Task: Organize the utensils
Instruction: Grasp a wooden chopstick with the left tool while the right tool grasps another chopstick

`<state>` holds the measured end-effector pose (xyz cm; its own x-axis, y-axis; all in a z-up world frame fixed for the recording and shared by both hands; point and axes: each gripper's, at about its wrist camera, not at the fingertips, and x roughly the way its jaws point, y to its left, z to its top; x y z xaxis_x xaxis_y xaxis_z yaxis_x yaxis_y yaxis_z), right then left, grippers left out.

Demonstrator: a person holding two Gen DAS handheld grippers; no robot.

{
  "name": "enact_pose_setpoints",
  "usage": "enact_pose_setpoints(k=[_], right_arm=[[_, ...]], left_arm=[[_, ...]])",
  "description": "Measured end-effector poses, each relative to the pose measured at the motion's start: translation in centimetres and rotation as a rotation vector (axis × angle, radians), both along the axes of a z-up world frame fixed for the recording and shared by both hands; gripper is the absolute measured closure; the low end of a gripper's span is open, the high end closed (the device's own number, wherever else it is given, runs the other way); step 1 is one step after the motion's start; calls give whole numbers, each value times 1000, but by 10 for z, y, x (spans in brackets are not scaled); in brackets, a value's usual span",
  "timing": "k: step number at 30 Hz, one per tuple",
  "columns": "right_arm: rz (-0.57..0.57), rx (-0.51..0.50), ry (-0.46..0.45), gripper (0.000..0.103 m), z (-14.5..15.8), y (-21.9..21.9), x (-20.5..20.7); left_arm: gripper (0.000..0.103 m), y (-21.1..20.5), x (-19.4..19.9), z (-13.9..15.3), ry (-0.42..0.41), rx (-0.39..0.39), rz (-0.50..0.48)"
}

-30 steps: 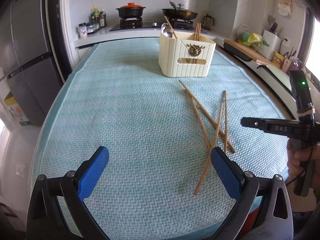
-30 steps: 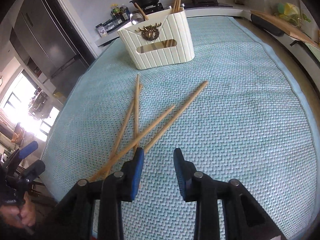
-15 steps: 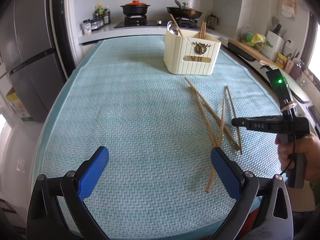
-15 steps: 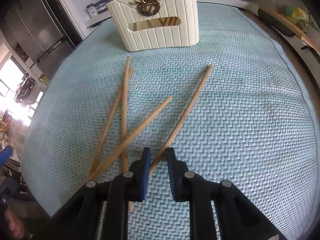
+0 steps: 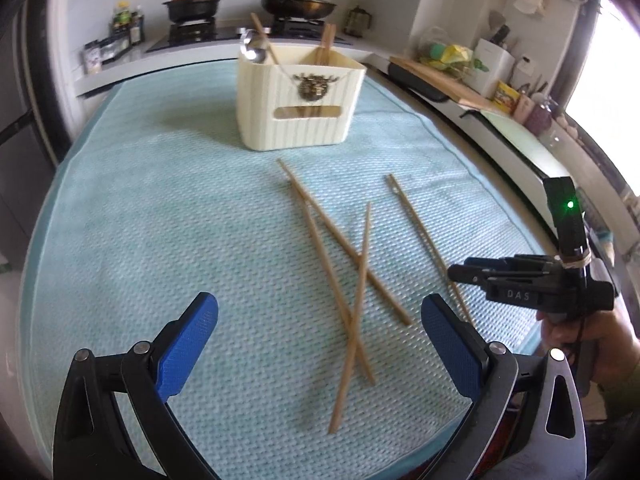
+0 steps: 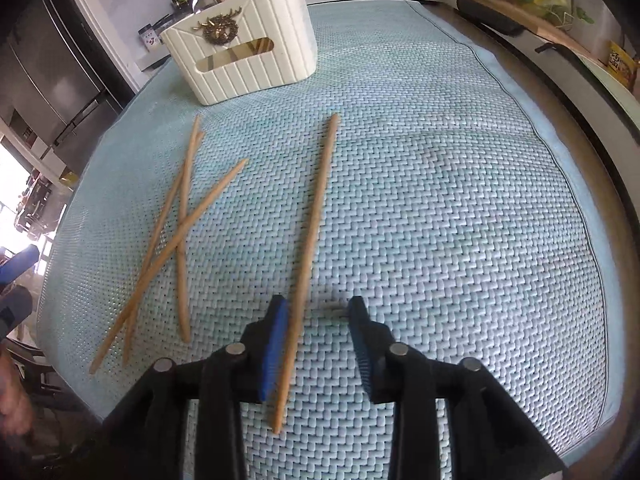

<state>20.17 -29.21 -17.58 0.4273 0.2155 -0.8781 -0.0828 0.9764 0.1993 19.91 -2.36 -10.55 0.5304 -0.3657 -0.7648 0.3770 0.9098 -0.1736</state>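
Note:
Several wooden chopsticks lie on the light blue mat (image 5: 160, 208). Three crossed chopsticks (image 5: 352, 276) lie in a pile, also seen in the right wrist view (image 6: 176, 236). A single chopstick (image 6: 310, 236) lies apart to the right (image 5: 420, 232). My right gripper (image 6: 316, 320) is open, low over the mat, its jaws astride the near end of that single chopstick, which lies against the left pad. My left gripper (image 5: 320, 320) is wide open and empty above the mat's near edge. A cream utensil holder (image 5: 298, 100) stands at the back with chopsticks and a ladle in it.
A stove with a red-lidded pot (image 5: 194, 2) and a wok (image 5: 298, 6) is behind the table. A counter with a cutting board (image 5: 436, 76) and jars runs along the right. A fridge (image 6: 52, 76) stands at the left.
The right gripper moved to the single chopstick, narrowed, then opened wider around its near end. That chopstick now lies apart from the other three. The left gripper drifted closer to the holder.

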Motion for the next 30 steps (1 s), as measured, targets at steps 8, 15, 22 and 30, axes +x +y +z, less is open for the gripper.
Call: enact_pose_setpoints(k=[8, 15, 22, 30], right_arm=[[-62, 41, -44, 66, 18, -34, -27], [-97, 53, -56, 66, 25, -61, -45], [-101, 81, -67, 66, 29, -52, -31], [-50, 51, -63, 66, 34, -37, 8]], left_arm=[[32, -84, 73, -26, 74, 111, -237], [60, -120, 97, -67, 150, 212, -287], [99, -140, 93, -68, 112, 272, -315], [99, -95, 81, -34, 90, 126, -234]])
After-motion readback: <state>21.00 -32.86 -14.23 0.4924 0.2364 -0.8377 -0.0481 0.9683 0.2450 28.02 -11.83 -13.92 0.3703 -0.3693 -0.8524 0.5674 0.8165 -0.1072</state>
